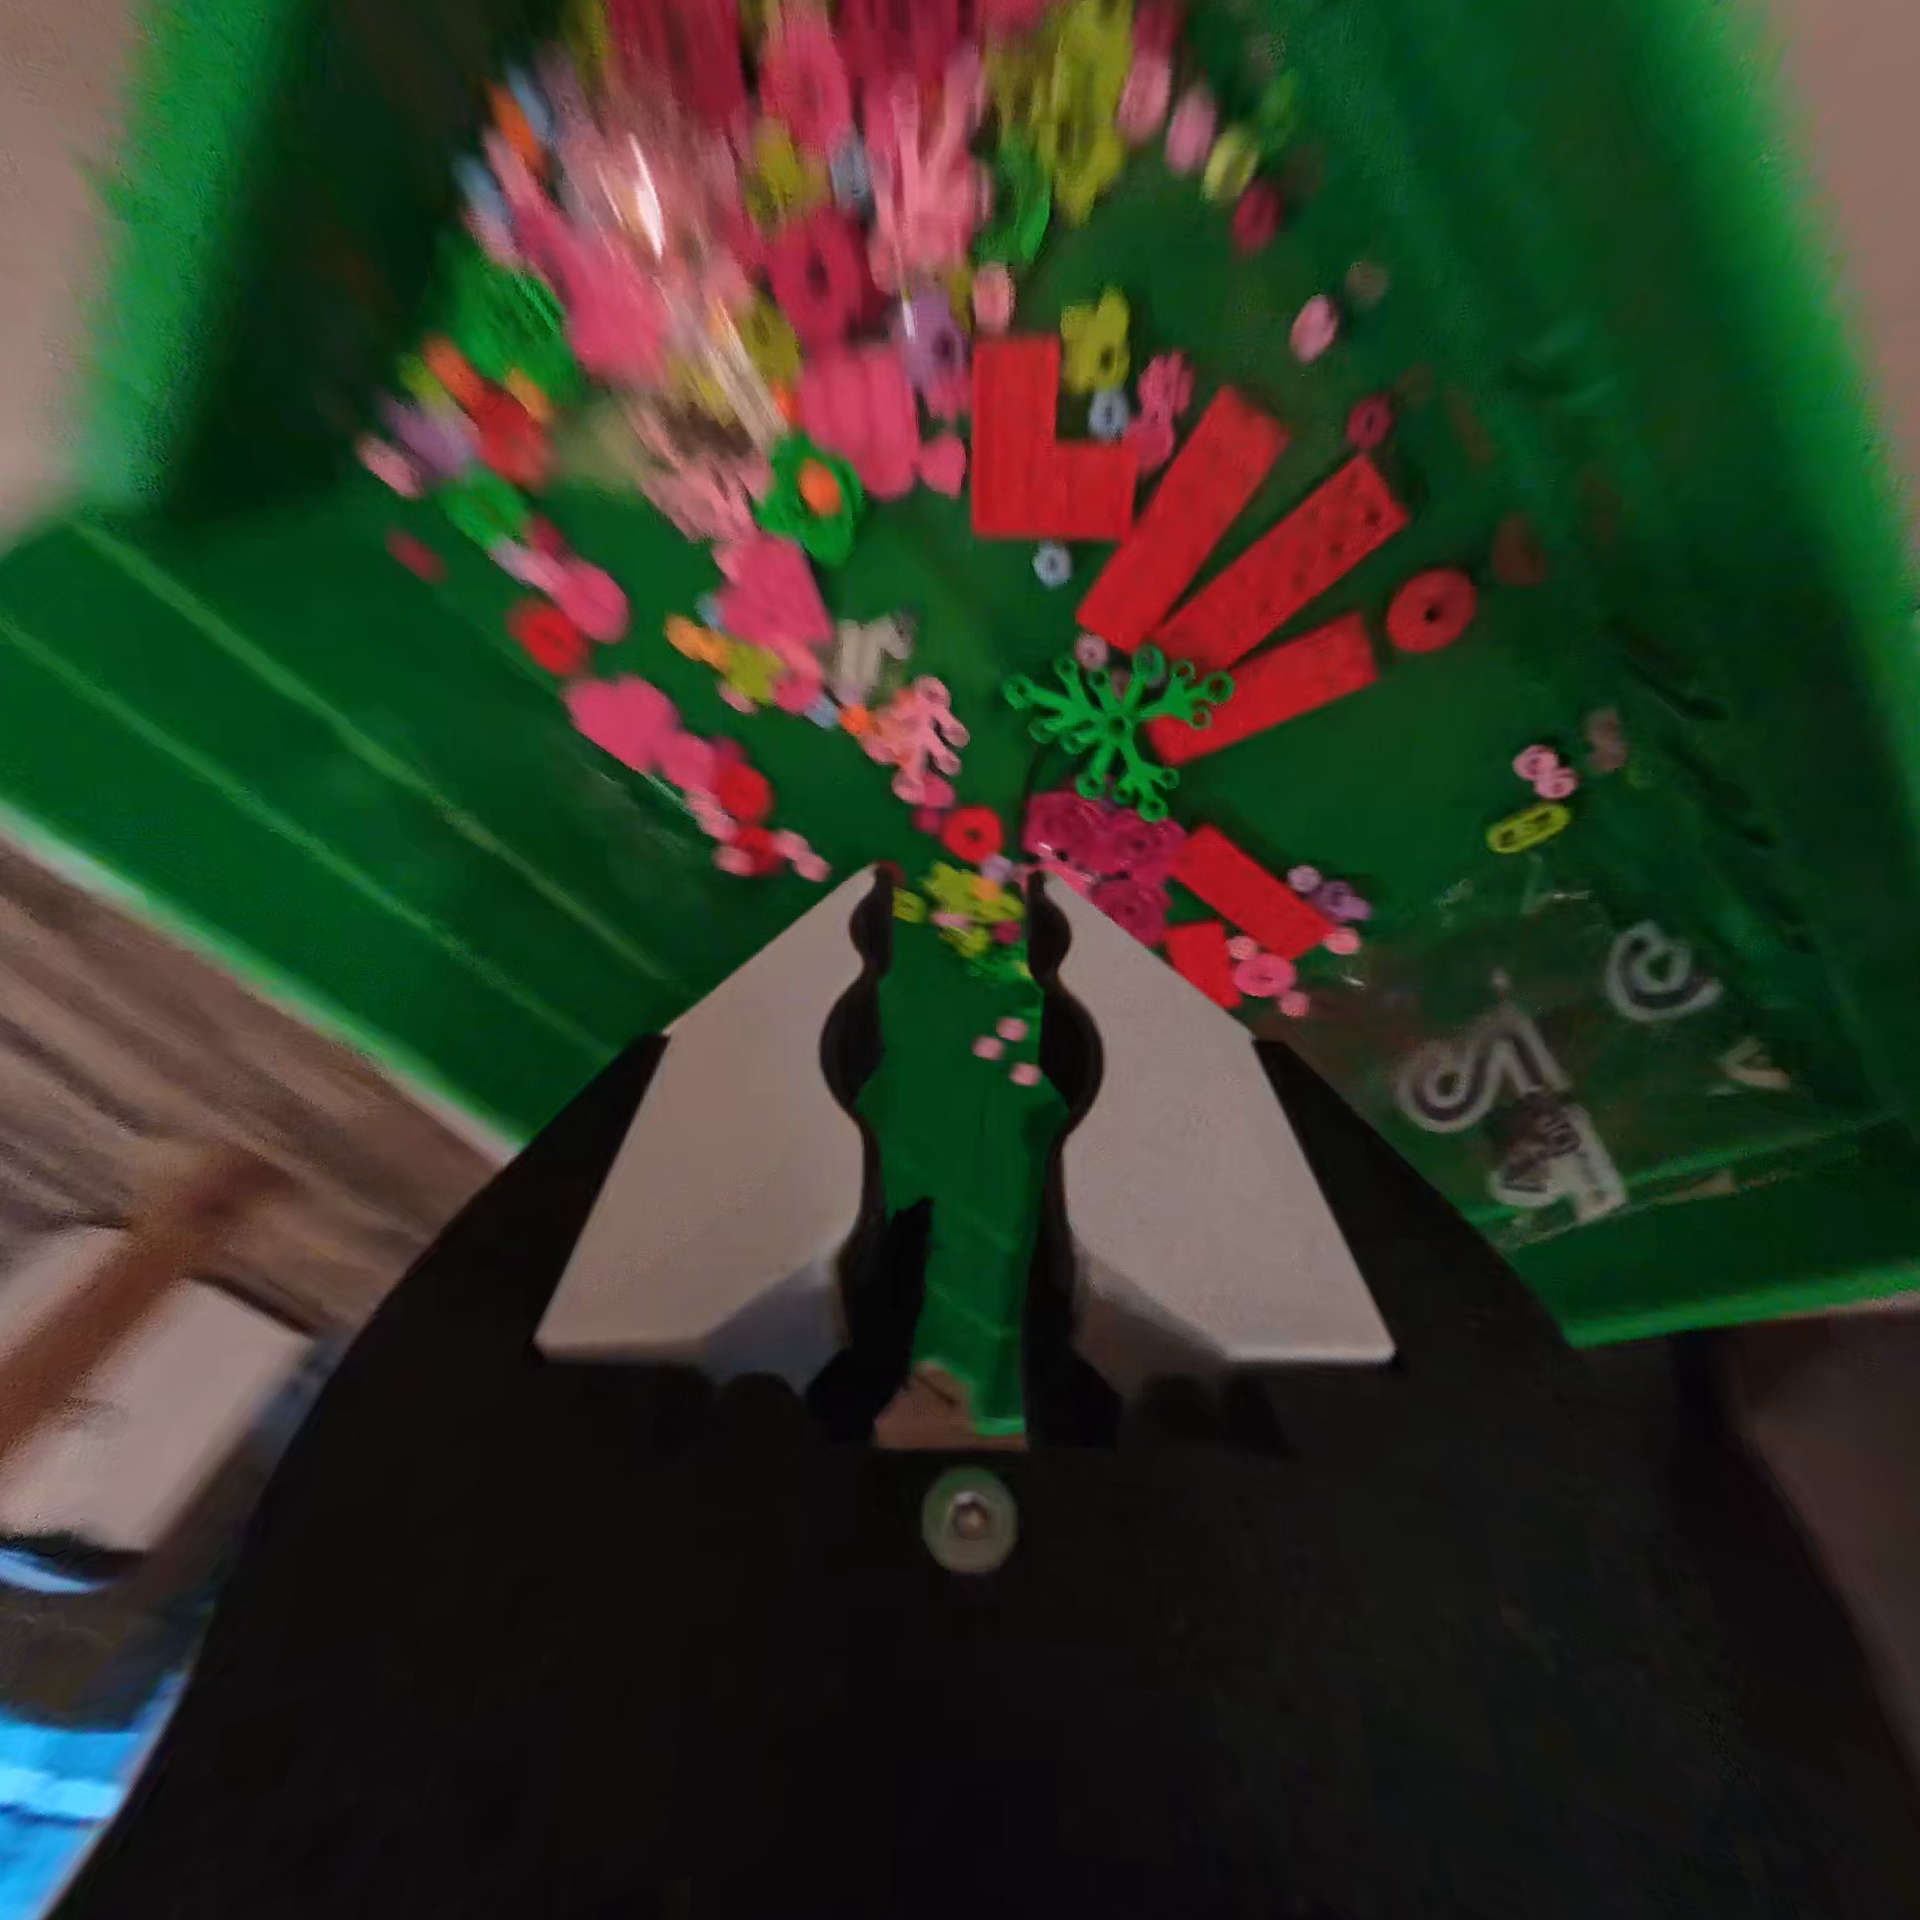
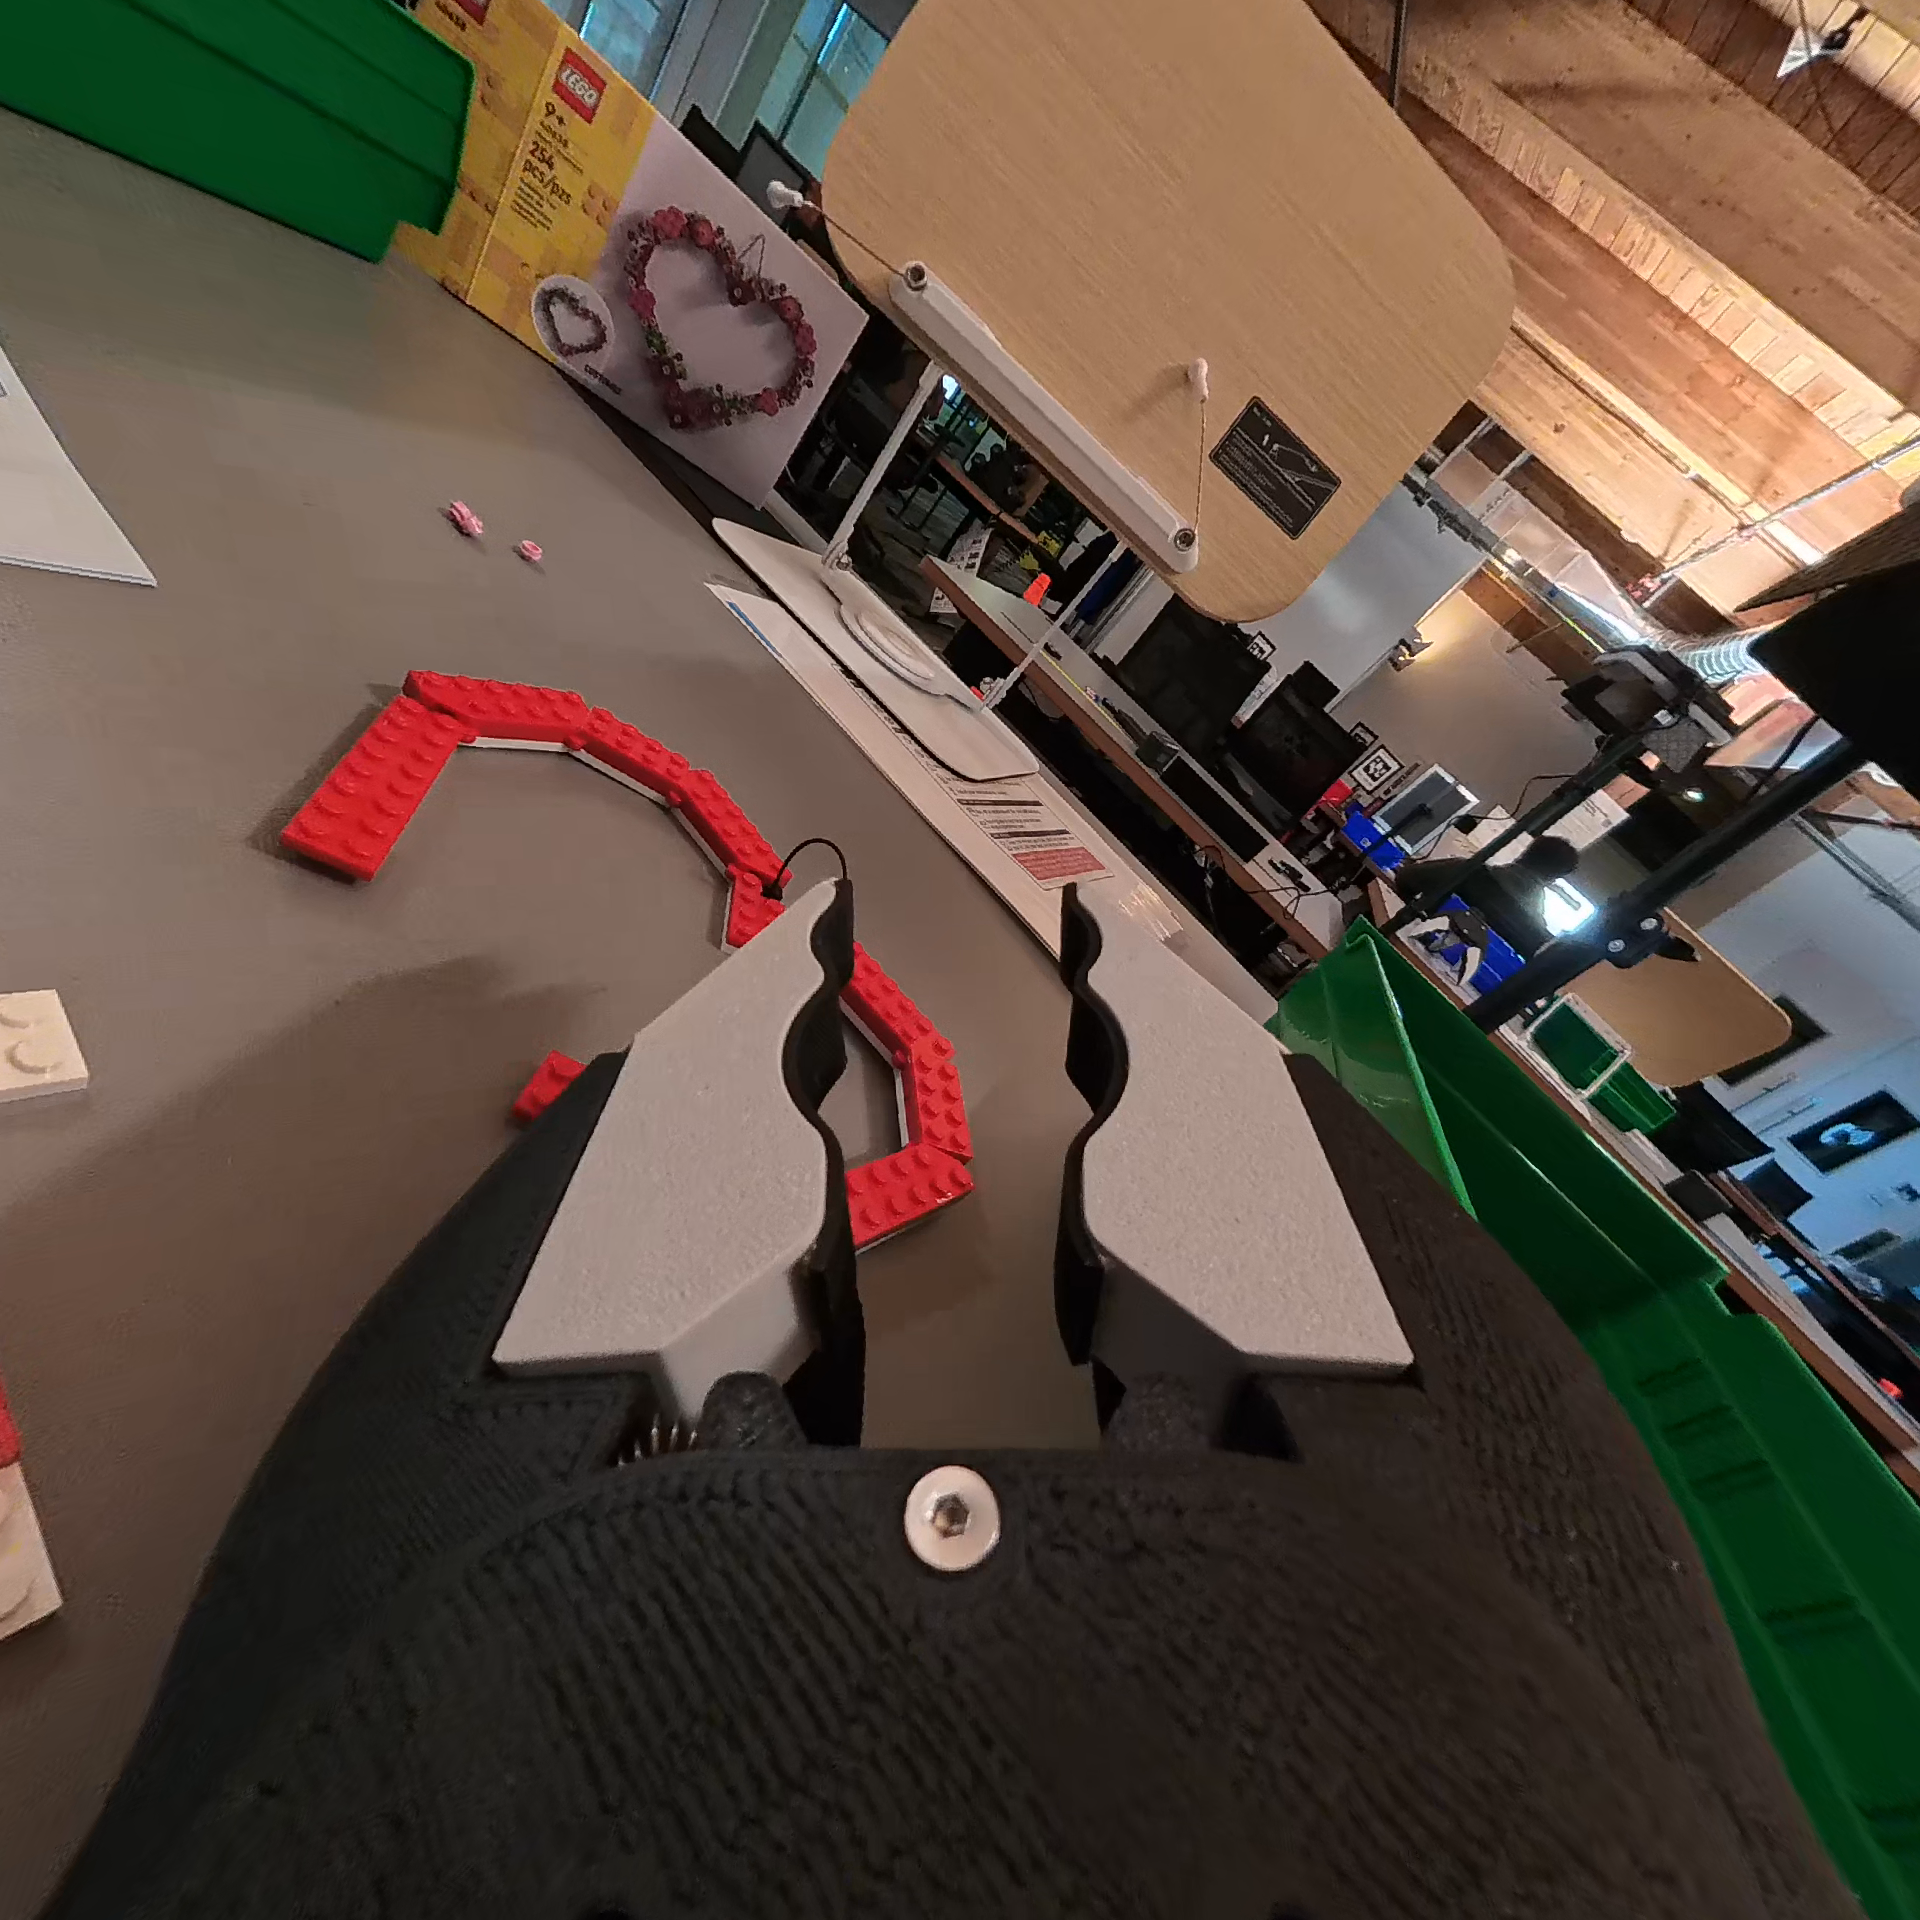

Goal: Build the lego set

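In the left wrist view, my left gripper [image 1: 958,883] is open and empty over a green bin [image 1: 312,727] of loose Lego pieces. Red plates [image 1: 1195,540], a green leaf piece [image 1: 1117,722], dark pink flowers [image 1: 1107,842] and several small pink and yellow pieces lie just ahead of the tips. The view is blurred. In the right wrist view, my right gripper [image 2: 951,899] is open and empty above the grey table [image 2: 260,416]. A red heart-shaped frame of plates [image 2: 644,758] lies on the table, partly hidden behind the left finger [image 2: 717,1122].
The set's box [image 2: 644,260] stands at the table's back beside a green bin [image 2: 260,114]. Another green bin [image 2: 1558,1278] sits at the right. Two small pink pieces [image 2: 494,530], a white plate [image 2: 36,1044] and a paper sheet [image 2: 52,499] lie on the table.
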A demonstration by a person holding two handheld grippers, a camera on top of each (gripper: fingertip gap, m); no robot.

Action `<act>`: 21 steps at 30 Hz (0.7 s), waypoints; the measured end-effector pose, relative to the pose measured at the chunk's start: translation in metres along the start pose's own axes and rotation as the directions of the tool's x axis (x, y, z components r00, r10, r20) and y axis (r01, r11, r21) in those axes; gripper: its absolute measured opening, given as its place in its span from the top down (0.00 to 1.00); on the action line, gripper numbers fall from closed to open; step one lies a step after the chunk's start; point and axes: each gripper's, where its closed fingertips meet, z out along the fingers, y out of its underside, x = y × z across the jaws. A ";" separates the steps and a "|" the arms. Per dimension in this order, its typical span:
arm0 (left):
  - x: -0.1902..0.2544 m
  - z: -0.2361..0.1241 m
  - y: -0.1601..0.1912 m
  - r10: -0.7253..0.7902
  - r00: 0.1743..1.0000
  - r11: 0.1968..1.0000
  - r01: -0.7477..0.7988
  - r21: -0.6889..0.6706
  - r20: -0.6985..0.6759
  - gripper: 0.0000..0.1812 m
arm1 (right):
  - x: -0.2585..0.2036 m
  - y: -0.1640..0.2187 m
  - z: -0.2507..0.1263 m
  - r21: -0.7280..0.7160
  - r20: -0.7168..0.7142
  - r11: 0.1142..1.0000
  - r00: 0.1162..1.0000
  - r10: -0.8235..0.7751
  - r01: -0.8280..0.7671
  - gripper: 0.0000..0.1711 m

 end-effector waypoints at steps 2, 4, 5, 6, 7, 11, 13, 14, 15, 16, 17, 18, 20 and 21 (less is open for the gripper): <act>0.008 0.024 0.011 -0.097 0.990 0.994 0.090 -0.064 -0.107 0.87 | 0.000 0.000 0.000 -0.003 -0.001 1.000 1.000 -0.003 0.003 0.78; -0.001 0.041 0.014 -0.133 0.988 0.989 0.127 -0.079 -0.076 0.88 | -0.001 0.001 0.000 -0.006 0.000 1.000 1.000 -0.006 0.006 0.78; -0.005 0.047 0.014 -0.146 0.987 0.987 0.141 -0.078 -0.064 0.88 | -0.001 0.001 0.000 -0.007 0.001 1.000 1.000 -0.009 0.009 0.78; -0.008 0.051 0.012 -0.161 0.985 0.985 0.157 -0.072 -0.057 0.88 | -0.001 0.001 0.001 -0.010 0.002 1.000 1.000 -0.011 0.011 0.78; -0.010 0.054 0.011 -0.177 0.983 0.983 0.173 -0.062 -0.052 0.89 | -0.001 0.002 0.001 -0.012 0.002 1.000 1.000 -0.013 0.013 0.78; -0.025 0.057 0.007 -0.235 0.972 0.971 0.235 -0.042 -0.001 0.89 | -0.002 0.002 0.001 -0.017 0.003 1.000 1.000 -0.019 0.019 0.78; -0.026 0.058 0.004 -0.276 0.961 0.961 0.276 -0.033 -0.023 0.89 | -0.002 0.002 0.001 -0.017 0.003 1.000 1.000 -0.019 0.019 0.78; -0.028 0.058 0.004 -0.299 0.954 0.954 0.298 -0.036 -0.025 0.89 | -0.002 0.002 0.001 -0.017 0.003 1.000 1.000 -0.019 0.019 0.78; -0.032 0.059 0.005 -0.317 0.948 0.948 0.317 -0.040 -0.016 0.89 | -0.002 0.002 0.001 -0.018 0.003 1.000 1.000 -0.020 0.020 0.78; -0.035 0.059 0.006 -0.332 0.943 0.943 0.331 -0.043 -0.010 0.90 | -0.002 0.002 0.001 -0.018 0.003 1.000 1.000 -0.020 0.020 0.78; -0.036 0.059 0.007 -0.345 0.939 0.938 0.344 -0.047 -0.010 0.92 | -0.002 0.002 0.001 -0.018 0.003 1.000 1.000 -0.020 0.020 0.78; -0.037 0.059 0.009 -0.355 0.935 0.934 0.354 -0.051 -0.007 0.93 | -0.002 0.002 0.001 -0.017 0.004 1.000 1.000 -0.020 0.020 0.78; -0.041 0.060 0.012 -0.363 0.931 0.930 0.364 -0.059 0.017 0.93 | -0.002 0.002 0.001 -0.017 0.004 1.000 1.000 -0.020 0.020 0.78; -0.043 0.061 0.014 -0.364 0.931 0.928 0.366 -0.065 0.035 0.94 | -0.002 0.002 0.001 -0.017 0.005 1.000 1.000 -0.020 0.020 0.78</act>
